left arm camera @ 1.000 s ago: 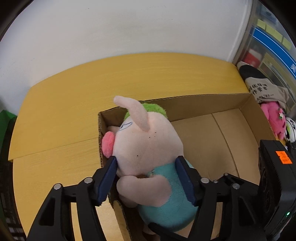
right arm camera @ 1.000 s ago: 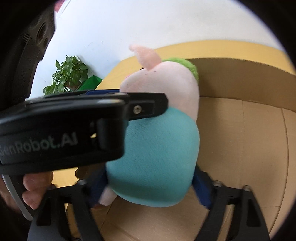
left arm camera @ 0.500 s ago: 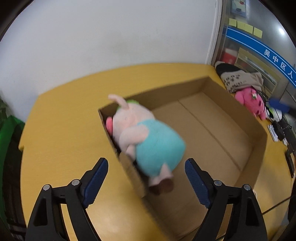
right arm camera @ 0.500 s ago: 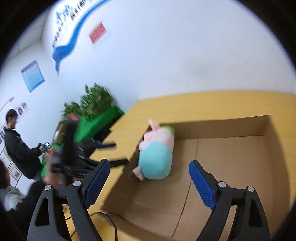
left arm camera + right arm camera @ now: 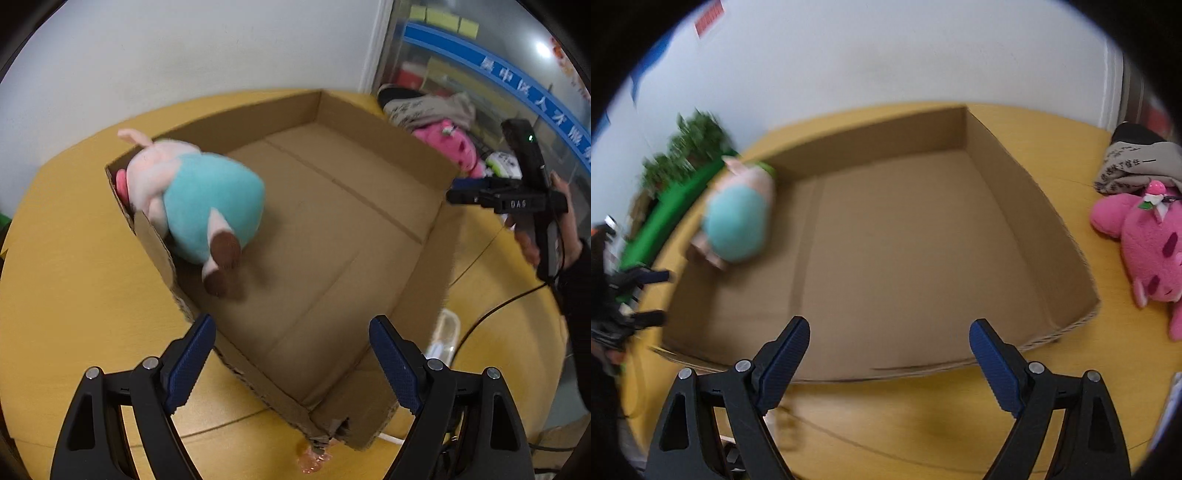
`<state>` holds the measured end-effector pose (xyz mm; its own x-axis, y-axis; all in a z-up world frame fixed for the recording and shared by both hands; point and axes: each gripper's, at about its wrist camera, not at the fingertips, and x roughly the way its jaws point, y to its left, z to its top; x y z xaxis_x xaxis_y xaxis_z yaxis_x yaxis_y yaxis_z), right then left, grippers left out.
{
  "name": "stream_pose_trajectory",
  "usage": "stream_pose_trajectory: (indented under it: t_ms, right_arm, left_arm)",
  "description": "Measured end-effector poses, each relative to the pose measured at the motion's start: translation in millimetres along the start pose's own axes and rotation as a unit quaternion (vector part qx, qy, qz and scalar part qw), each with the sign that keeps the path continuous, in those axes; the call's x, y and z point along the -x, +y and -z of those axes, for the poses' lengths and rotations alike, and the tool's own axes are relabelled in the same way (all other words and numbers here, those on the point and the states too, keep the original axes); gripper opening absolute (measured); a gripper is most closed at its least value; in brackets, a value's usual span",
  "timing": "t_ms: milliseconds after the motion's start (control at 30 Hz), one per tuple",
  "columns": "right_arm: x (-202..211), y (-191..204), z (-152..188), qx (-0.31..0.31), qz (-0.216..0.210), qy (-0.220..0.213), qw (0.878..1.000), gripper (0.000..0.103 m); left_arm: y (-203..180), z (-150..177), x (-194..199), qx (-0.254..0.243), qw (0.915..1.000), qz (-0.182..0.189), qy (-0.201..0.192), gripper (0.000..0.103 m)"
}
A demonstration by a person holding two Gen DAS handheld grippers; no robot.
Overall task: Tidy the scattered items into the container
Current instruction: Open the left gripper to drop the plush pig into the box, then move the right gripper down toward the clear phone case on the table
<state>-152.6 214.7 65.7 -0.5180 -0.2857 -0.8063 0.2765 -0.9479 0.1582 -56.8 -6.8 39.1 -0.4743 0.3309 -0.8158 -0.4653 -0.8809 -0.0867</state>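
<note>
Yellow table [image 5: 886,424] | pig toy [image 5: 195,206] in box [image 5: 332,229] corner | my left gripper [image 5: 291,360], right gripper [image 5: 888,360] gape empty | next: pink toy [image 5: 1145,243] beside box

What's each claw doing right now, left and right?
Left claw: open, holding nothing.
Right claw: open, holding nothing.
</note>
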Motion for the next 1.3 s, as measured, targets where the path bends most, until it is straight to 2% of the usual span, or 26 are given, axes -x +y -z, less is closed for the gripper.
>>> stream_pose_trajectory:
  t_ms: [67,100,167,267,400,500,600,700,867,933,1033,1300]
  right_arm:
    - [6,-29,16,0.016,0.006,0.005,1.0,0.084]
    - [8,-28,16,0.02,0.007,0.012,1.0,0.084]
    - [6,-14,14,0.029,0.005,0.024,0.999,0.084]
    - [14,-6,39,0.041,0.021,0.024,0.999,0.085]
    - [22,12,67,0.018,-0.011,0.012,1.0,0.085]
    - [29,29,84,0.013,-0.004,-0.005,1.0,0.086]
    - [36,41,91,0.003,-0.033,-0.013,0.999,0.086]
    - [70,49,96,-0.016,-0.02,-0.055,0.998,0.086]
    - [127,65,110,-0.029,-0.028,-0.108,0.993,0.086]
    - [138,71,119,-0.024,-0.012,-0.11,0.994,0.086]
    - [145,78,131,-0.022,0.005,-0.1,0.995,0.086]
    - [152,89,152,-0.017,0.021,-0.076,0.997,0.086]
  left_arm:
    - [-2,0,-2,0.001,0.9999,-0.011,0.002,0.089]
    - [-1,1,0,0.004,0.9999,-0.012,0.003,0.089]
    - [3,1,1,0.012,0.9998,-0.014,0.006,0.089]
    - [7,5,2,0.016,0.9995,-0.025,0.007,0.089]
    - [16,13,4,0.01,0.999,-0.043,0.011,0.089]
    - [24,15,6,0.013,0.9987,-0.048,0.012,0.089]
    - [30,19,14,0.025,0.9978,-0.061,0.008,0.089]
    - [34,29,41,0.04,0.9968,-0.066,-0.02,0.089]
    - [7,49,94,0.049,0.9925,-0.069,-0.088,0.09]
    - [-8,58,109,0.07,0.9895,-0.061,-0.11,0.092]
    - [-26,70,122,0.096,0.986,-0.029,-0.133,0.092]
    - [-61,86,117,0.114,0.984,-0.024,-0.134,0.092]
